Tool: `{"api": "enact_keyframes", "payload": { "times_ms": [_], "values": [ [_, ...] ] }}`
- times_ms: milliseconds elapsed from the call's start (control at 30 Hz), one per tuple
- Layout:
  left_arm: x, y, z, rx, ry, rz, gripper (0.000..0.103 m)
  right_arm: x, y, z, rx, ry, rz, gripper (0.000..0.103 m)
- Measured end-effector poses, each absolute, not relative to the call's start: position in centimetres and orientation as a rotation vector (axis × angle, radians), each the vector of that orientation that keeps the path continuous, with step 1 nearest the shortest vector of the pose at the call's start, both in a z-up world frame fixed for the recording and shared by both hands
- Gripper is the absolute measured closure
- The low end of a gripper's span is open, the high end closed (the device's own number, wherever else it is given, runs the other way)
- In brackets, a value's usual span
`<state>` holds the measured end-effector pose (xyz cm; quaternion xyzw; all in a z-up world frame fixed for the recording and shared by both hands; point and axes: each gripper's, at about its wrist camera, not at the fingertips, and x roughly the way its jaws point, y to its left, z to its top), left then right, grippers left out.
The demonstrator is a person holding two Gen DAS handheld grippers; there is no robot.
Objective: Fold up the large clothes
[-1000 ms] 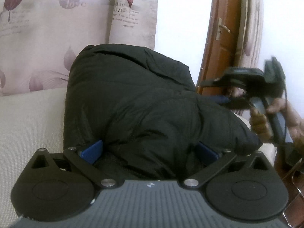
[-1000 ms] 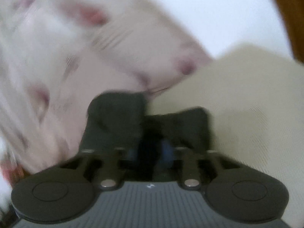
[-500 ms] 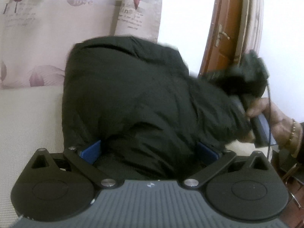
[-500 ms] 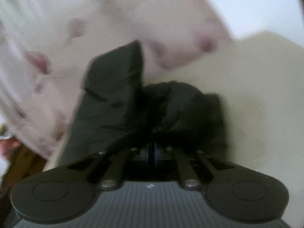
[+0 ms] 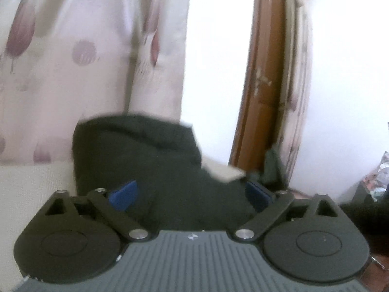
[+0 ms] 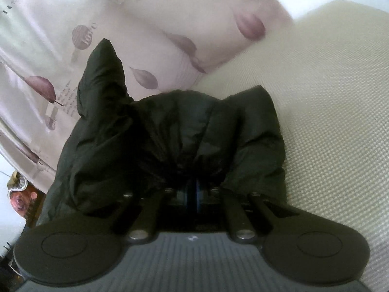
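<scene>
A black padded jacket (image 5: pixel 145 160) lies bunched on a cream sofa (image 5: pixel 26 189). In the left wrist view my left gripper (image 5: pixel 189 194) is open, its blue pads spread wide with jacket cloth lying between them, not clamped. In the right wrist view my right gripper (image 6: pixel 193 192) is shut on a gathered fold of the jacket (image 6: pixel 184 133), which bulges up and out in front of the fingers above the sofa seat (image 6: pixel 335 121). The right gripper itself does not show in the left wrist view.
A pink leaf-print curtain (image 5: pixel 85 60) hangs behind the sofa and shows in the right wrist view (image 6: pixel 121 36). A brown wooden door frame (image 5: pixel 262 85) and a white wall (image 5: pixel 345 85) stand to the right. Dark furniture (image 5: pixel 364 194) sits at the far right.
The right gripper has closed on the jacket and gathered it up. In the left wrist view the jacket has dropped lower and the right hand and its gripper have left the view.
</scene>
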<state>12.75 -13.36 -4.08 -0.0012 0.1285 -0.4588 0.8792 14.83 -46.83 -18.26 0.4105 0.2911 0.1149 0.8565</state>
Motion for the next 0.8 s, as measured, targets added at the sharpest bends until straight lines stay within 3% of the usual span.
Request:
{"api": "enact_keyframes", "payload": {
  "times_ms": [100, 200, 600, 733, 800],
  "values": [
    [14.4, -15.3, -3.8, -0.009, 0.253, -0.983, 0.024, 14.1, -47.2, -18.0, 0.866, 0.595, 0.239, 0.098],
    [17.5, -17.9, -5.3, -0.032, 0.366, -1.029, 0.044, 14.0, -47.3, -17.8, 0.890, 0.589, 0.241, 0.098],
    [19.0, -24.5, -11.1, -0.061, 0.546, -1.230, 0.045, 14.8, -49.0, -18.3, 0.938, 0.647, 0.353, 0.096],
    [19.4, -25.1, -11.6, -0.056, 0.552, -1.227, 0.045, 14.2, -51.9, -14.1, 0.821, 0.621, 0.260, 0.083],
    [19.2, -25.1, -11.5, -0.046, 0.551, -1.224, 0.045, 13.9, -52.3, -11.3, 0.741, 0.571, 0.209, 0.061]
  ]
}}
